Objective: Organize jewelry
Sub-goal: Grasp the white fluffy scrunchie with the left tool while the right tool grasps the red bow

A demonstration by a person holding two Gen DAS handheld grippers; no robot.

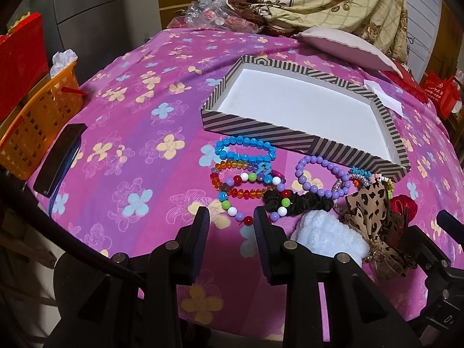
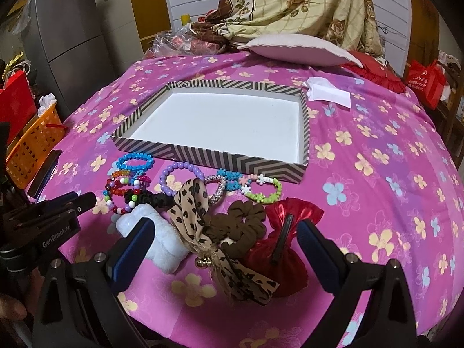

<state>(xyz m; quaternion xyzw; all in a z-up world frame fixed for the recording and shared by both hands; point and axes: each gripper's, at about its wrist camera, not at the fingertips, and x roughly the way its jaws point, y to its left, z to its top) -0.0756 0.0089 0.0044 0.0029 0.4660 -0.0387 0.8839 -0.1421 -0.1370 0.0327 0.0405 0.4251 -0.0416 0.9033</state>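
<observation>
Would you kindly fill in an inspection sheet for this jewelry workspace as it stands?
Surface: pink floral cloth, rumpled.
Job's things: striped tray empty; blue bracelet, purple bracelet, green bracelet and scrunchies lie in front of it on the cloth.
Clutter: leopard bow, red pouch, white fluffy piece, phone, orange basket.
Grippers: left gripper open, empty; right gripper open above the pouch.
Cables: nothing seen.
Surroundings: pillow, draped blanket.

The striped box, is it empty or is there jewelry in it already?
Empty. The striped box shows only its bare white floor in both views; the bracelets lie outside it on the bedspread.
</observation>
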